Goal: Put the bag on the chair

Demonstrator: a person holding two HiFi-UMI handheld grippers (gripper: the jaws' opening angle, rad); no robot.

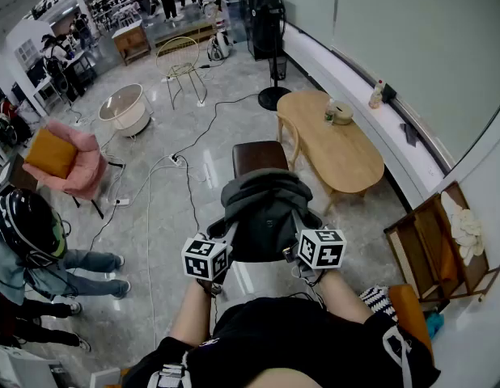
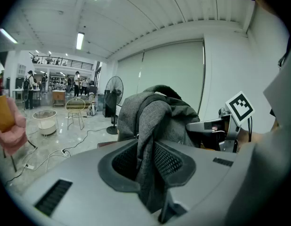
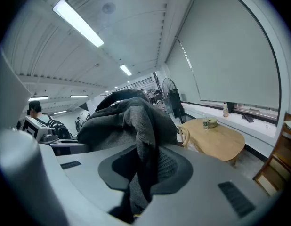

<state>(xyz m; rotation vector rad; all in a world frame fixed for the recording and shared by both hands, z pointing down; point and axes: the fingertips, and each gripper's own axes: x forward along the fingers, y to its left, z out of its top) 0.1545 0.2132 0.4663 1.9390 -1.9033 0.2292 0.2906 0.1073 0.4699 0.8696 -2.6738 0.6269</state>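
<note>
Holding the grey bag (image 1: 264,208) up at the near edge of the brown chair (image 1: 258,156).
Pinched on both sides: left gripper (image 1: 227,237) and right gripper (image 1: 301,234) each closed tight on a fold of its fabric.

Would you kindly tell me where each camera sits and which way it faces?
Head view: on the person's head, steeply down onto the bag by the chair; forearms, left gripper, right gripper show.
Left gripper view: on it, facing the fan; its jaws clamp the bag.
Right gripper view: on it, facing the table; its jaws clamp the bag.
All three share the bag.
</note>
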